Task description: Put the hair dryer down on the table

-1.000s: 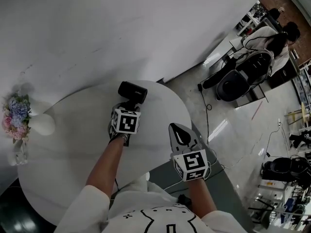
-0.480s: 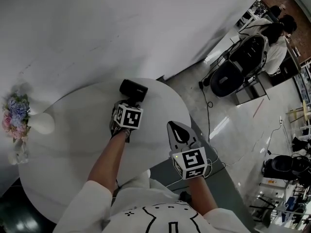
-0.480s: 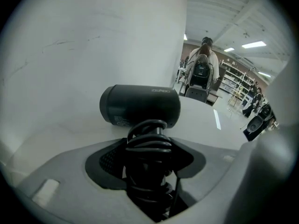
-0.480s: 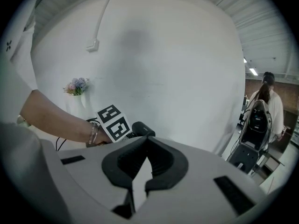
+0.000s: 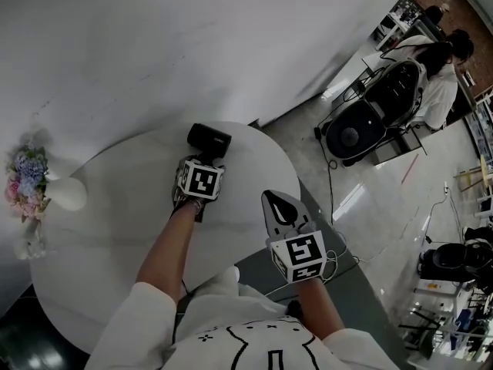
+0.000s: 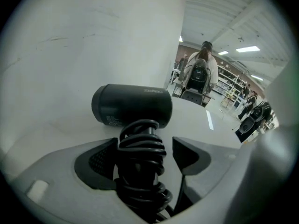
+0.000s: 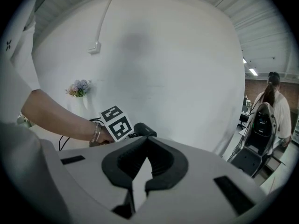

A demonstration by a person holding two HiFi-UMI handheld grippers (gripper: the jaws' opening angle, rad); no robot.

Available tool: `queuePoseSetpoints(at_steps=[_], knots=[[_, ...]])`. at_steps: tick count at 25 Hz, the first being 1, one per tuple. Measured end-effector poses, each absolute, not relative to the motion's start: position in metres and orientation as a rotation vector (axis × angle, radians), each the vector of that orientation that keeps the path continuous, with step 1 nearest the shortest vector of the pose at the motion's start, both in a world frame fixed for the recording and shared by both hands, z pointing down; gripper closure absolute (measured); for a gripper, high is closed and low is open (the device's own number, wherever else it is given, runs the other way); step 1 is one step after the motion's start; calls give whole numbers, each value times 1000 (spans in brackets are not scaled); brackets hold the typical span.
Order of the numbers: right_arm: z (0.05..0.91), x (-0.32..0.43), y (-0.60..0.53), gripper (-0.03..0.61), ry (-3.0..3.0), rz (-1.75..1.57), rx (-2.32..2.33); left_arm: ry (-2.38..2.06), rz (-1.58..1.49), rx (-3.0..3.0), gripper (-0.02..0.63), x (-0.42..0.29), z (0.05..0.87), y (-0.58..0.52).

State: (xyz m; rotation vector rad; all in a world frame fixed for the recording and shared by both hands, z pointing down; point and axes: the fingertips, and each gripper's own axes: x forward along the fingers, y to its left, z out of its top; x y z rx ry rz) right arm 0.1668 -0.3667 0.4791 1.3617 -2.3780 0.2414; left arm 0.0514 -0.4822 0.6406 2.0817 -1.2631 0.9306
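Observation:
The black hair dryer (image 5: 209, 139) rests on the round white table (image 5: 115, 230) near its far edge, barrel toward the wall. In the left gripper view its barrel (image 6: 133, 105) lies across the tabletop, and its handle, wound with black cord, stands between the jaws. My left gripper (image 5: 202, 162) is right behind it with its jaws opening; a gap shows beside the right pad (image 6: 187, 150), so they no longer press the handle. My right gripper (image 5: 281, 210) hovers off the table's right edge, shut on nothing. From the right gripper view the dryer (image 7: 145, 129) peeks out behind the left marker cube.
A vase of flowers (image 5: 27, 187) and a white vase (image 5: 68, 197) stand at the table's left edge. The white wall runs close behind the table. At the back right a person stands by a black chair (image 5: 362, 129), and cables lie on the floor.
The left gripper and the dryer have shifted only slightly on the table. The right gripper has drifted a little left. The person and chair at the back right have moved.

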Motion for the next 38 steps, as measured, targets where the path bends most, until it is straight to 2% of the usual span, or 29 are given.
queuePoseSetpoints(at_steps=[3, 38], knots=[[474, 167, -364, 578, -2385, 228, 1366, -1302, 862, 2101, 252, 47, 630, -486], [369, 171, -249, 578, -2572, 21, 1552, -1623, 545, 2365, 255, -25, 445, -324]])
